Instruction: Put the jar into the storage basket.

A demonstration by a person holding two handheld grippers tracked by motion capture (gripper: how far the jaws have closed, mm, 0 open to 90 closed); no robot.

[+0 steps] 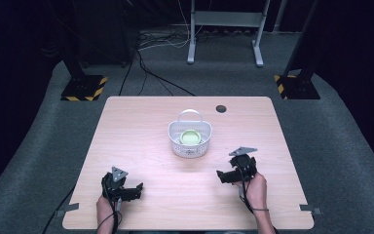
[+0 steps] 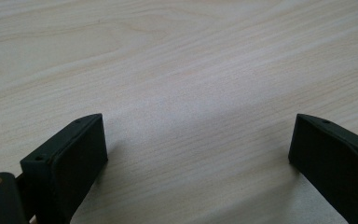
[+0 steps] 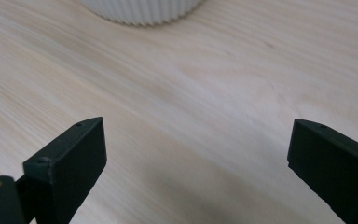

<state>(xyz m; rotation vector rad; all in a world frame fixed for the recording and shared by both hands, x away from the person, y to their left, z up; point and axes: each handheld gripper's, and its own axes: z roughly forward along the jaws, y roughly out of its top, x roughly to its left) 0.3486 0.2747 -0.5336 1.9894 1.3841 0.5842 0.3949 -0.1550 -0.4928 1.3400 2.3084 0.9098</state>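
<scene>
No legible text or labels.

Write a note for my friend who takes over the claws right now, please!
Left claw: open, empty, low over the near left of the table.
Right claw: open, empty, near right, aimed toward the basket.
The white basket stands mid-table with a green bowl inside.
Done: the bowl sits in the basket.
Left: nothing else lies on the table; maybe lift the basket by its handle.
</scene>
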